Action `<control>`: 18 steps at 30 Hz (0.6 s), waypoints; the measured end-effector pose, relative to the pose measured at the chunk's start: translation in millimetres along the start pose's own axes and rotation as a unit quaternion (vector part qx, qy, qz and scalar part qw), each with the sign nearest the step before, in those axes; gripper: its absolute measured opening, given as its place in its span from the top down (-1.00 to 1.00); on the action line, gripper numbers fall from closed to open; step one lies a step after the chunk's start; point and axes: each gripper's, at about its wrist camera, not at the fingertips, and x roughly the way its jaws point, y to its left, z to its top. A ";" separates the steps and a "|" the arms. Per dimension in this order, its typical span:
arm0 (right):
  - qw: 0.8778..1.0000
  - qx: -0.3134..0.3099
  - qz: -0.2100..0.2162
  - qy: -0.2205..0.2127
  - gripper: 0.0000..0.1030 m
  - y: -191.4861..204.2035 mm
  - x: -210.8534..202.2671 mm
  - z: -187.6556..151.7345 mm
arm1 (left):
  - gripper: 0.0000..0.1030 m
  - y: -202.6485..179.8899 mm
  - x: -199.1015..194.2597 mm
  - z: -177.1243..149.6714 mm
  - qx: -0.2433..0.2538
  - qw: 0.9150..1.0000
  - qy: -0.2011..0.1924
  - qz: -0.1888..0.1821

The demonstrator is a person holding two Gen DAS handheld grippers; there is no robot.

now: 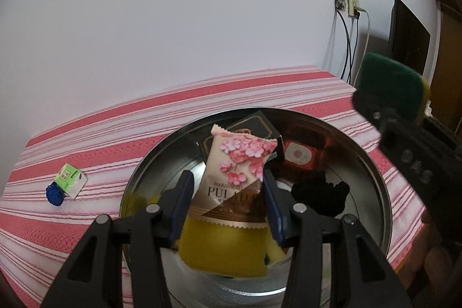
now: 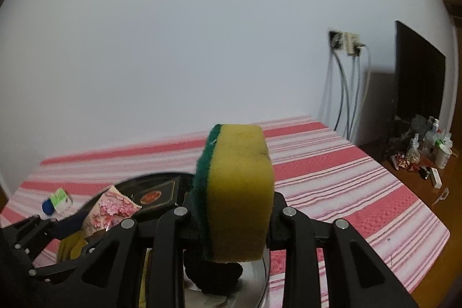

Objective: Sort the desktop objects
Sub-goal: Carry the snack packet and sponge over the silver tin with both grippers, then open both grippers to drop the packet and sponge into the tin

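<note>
Fingers [image 1: 184, 192] left clamp marshmallow packet [image 1: 235, 172] over steel basin [image 1: 372, 178]; right fingers [image 2: 184, 204] grip sponge [image 2: 239, 192], pads mostly hidden.

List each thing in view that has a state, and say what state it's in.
Left gripper: shut on the snack packet.
Snack packet: held above the metal bowl.
Right gripper: shut on the sponge.
Sponge: held on edge.
Metal bowl: holds several items.
Green carton: lying on the striped tablecloth.

Carton [image 1: 71, 183] lies left of bowl [image 1: 372, 163] on tablecloth [image 1: 86, 134]
</note>
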 end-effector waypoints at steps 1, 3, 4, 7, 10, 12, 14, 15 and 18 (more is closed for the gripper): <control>1.000 -0.006 0.000 0.005 0.41 1.5 3.1 -0.6 | 0.09 0.0 1.3 0.0 -0.002 1.000 0.002 0.000; 1.000 -0.021 0.001 0.017 0.41 6.5 11.2 -1.0 | 0.09 -0.5 3.6 -0.2 -0.003 1.000 0.004 0.003; 0.999 -0.026 0.002 0.024 0.40 8.1 13.1 -1.8 | 0.08 -0.7 4.3 -0.4 -0.002 1.000 0.005 0.005; 0.998 -0.029 0.011 0.047 0.27 11.5 23.6 -3.7 | -0.07 -0.2 6.6 0.4 -0.009 1.000 0.012 0.006; 0.999 -0.018 -0.003 0.049 -0.65 10.5 23.8 -6.6 | -0.62 3.2 7.6 0.3 -0.017 1.000 0.020 0.007; 0.999 -0.019 -0.010 0.026 -0.70 11.4 14.9 -6.9 | -0.74 5.8 7.1 0.2 -0.022 1.000 0.019 0.009; 0.999 -0.027 -0.014 0.009 -0.71 13.9 7.0 -5.9 | -0.86 8.5 7.6 0.1 -0.027 0.999 0.022 0.011; 0.999 -0.032 -0.018 0.006 -0.71 15.6 3.5 -5.1 | -0.95 9.2 7.6 0.1 -0.029 0.999 0.024 0.013; 0.999 -0.025 -0.024 0.003 -0.73 17.5 -4.4 -4.1 | -0.98 11.0 3.5 -0.1 -0.034 0.999 0.019 0.016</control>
